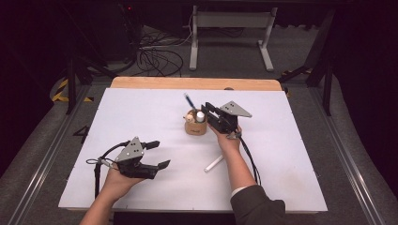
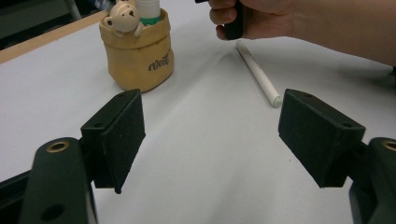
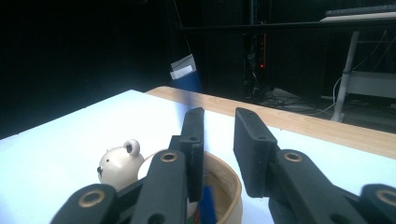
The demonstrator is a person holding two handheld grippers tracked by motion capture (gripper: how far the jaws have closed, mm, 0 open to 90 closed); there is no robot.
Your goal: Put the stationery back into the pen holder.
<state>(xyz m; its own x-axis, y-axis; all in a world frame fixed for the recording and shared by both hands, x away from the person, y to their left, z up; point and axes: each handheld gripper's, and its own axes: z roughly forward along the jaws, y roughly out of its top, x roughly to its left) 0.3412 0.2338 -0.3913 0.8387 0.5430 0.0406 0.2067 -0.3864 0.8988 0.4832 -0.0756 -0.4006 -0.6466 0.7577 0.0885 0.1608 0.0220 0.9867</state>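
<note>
R gripper (image 1: 210, 112) jaws slightly apart, nothing between, just above bear pot (image 1: 195, 124); L gripper (image 1: 157, 154) wide open, empty, well left of pot

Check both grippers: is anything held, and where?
Nothing is held. The left gripper is wide open; the right gripper is slightly open above the pot, not clamping the pen standing in it.

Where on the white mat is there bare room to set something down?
The far left of the white mat, left of the tan pot, is bare, as is the far right. It is crowded around the pot, the right gripper and the white marker.
</note>
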